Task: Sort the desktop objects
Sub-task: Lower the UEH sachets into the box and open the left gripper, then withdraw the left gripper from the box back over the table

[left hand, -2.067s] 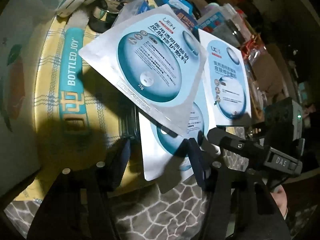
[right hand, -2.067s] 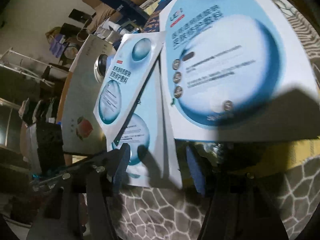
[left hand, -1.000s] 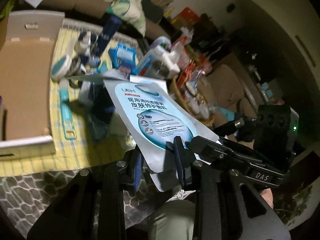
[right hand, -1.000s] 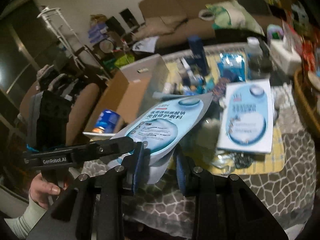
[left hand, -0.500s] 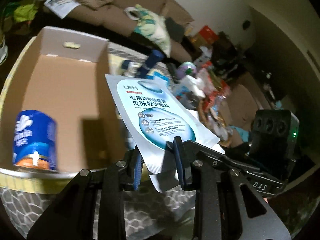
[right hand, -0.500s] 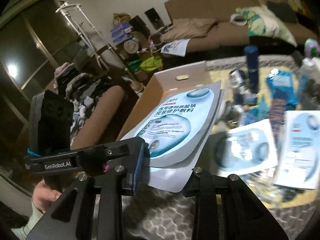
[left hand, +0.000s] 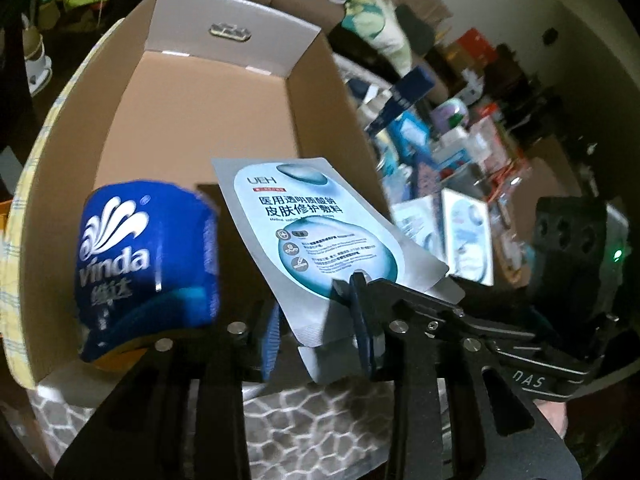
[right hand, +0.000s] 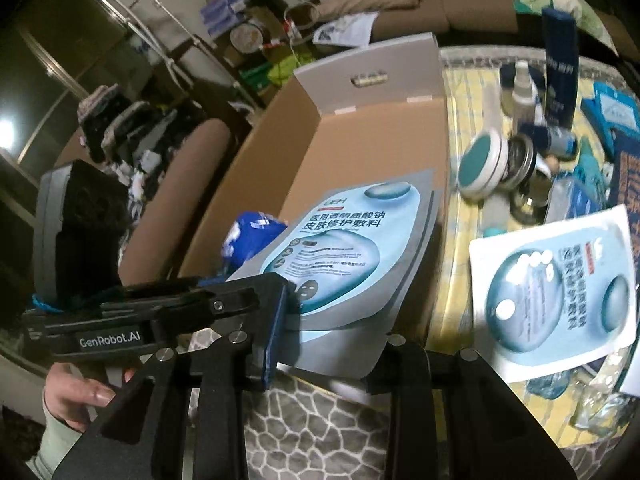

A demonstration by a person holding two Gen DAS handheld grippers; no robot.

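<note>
My left gripper [left hand: 316, 340] and my right gripper [right hand: 324, 344] both hold a small stack of silver-and-blue face mask packets [left hand: 316, 236], also seen in the right wrist view [right hand: 344, 256]. The packets hang over the near end of an open cardboard box [left hand: 200, 112] [right hand: 360, 140]. A blue Vinda tissue roll [left hand: 148, 264] [right hand: 252, 236] lies in the box beside them. In the left wrist view the right gripper's finger crosses in front of mine. Another mask packet [right hand: 556, 292] lies on the yellow cloth to the right.
Right of the box stand a round teal jar [right hand: 480, 164], a spray bottle [right hand: 524, 88], a dark blue tube [right hand: 560, 64] and more packets [left hand: 464, 236]. A stone-patterned table edge [right hand: 312, 420] lies below. A sofa [right hand: 420, 8] stands behind.
Both grippers closed on the mask packets, lifted them off the table and carried them left, from over the cloth to above the cardboard box, closer to the tissue roll.
</note>
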